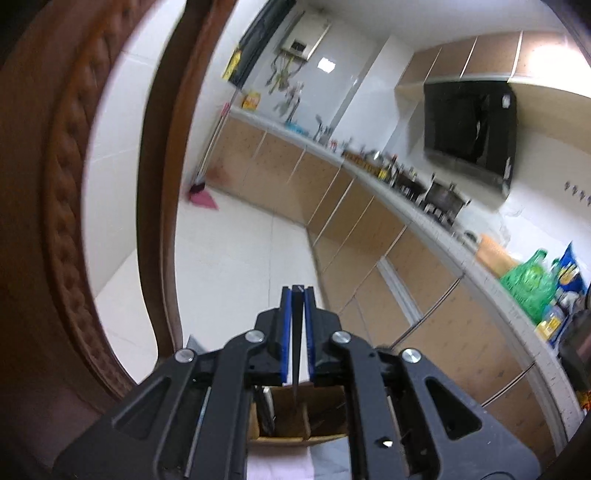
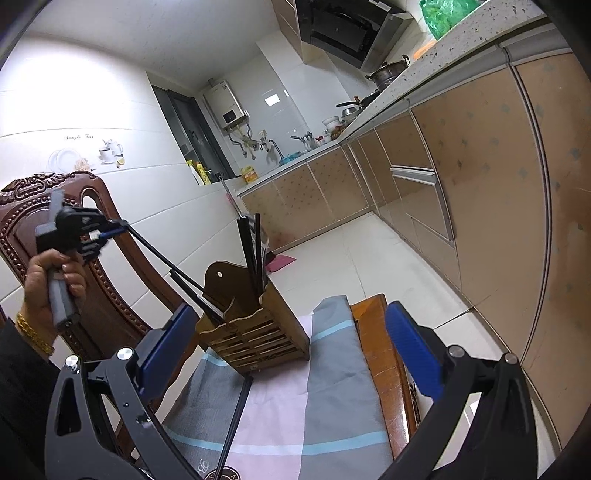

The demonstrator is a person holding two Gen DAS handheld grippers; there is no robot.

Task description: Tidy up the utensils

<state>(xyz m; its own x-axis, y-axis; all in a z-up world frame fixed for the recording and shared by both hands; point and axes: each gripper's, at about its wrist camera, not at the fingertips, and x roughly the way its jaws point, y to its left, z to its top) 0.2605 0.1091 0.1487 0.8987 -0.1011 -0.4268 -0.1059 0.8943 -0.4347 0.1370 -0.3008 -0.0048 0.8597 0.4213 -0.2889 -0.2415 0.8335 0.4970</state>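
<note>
- Left wrist view: left gripper [image 1: 297,295] is clamped on a black chopstick [image 1: 296,343], its tip lowered into the wooden utensil holder [image 1: 291,417].
- Right gripper [image 2: 291,354] stands wide apart, empty.
- Done: several black chopsticks [image 2: 253,251] already stand in the holder.
- Left: one chopstick pair [image 2: 234,424] lies on the striped cloth [image 2: 332,387].

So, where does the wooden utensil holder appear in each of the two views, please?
Left wrist view: the wooden utensil holder sits at the bottom centre, seen from above between the gripper's arms, its compartments open, right below the black chopsticks clamped in the left gripper.
Right wrist view: it stands at the centre, on the striped cloth.
Shared landmark: the black range hood.
</note>
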